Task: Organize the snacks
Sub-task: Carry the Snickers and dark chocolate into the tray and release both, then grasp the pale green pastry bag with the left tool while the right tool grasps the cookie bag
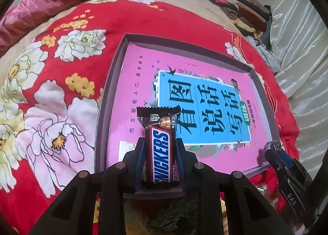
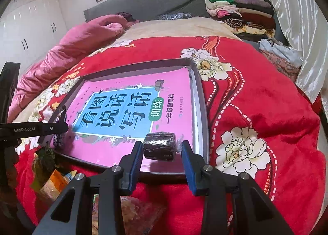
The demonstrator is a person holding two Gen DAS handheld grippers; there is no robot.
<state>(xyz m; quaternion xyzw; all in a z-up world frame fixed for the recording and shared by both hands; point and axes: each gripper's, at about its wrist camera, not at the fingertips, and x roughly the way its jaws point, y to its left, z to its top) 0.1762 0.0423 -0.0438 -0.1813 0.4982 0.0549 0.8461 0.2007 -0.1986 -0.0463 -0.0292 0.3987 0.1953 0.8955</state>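
While a red floral blanket (image 2: 256,101) covers most of the bed (image 2: 174,27), a pink quilt (image 2: 82,38) lies bunched along its far left side, and a stack of folded clothes (image 2: 242,13) sits at the far right corner by a pale curtain (image 2: 291,19). On the blanket rests a shallow dark-rimmed tray (image 2: 199,95), its floor taken up by a pink booklet (image 2: 127,148) with a blue title panel.

Over the near left part of the tray, the left gripper (image 1: 158,153) has its jaws clamped on a Snickers bar (image 1: 162,151), which stands lengthwise between the blue pads with its crimped end pointing away over the booklet. In the right wrist view that same bar (image 2: 60,130) appears edge-on at the tray's left rim, held by the left gripper (image 2: 61,128) coming in from the left.

Over the near right part of the tray, the right gripper (image 2: 162,148) holds a small dark wrapped snack (image 2: 159,145) crosswise, jaws closed on its ends, the left pad against the dark roll and the right pad on its clear twisted wrapper. In the left wrist view the right gripper (image 1: 272,148) shows at the tray's near right corner.

Near the bed's front edge, below the tray, lie more snack packets (image 2: 55,179), one orange and one dark green, partly hidden behind the grippers.
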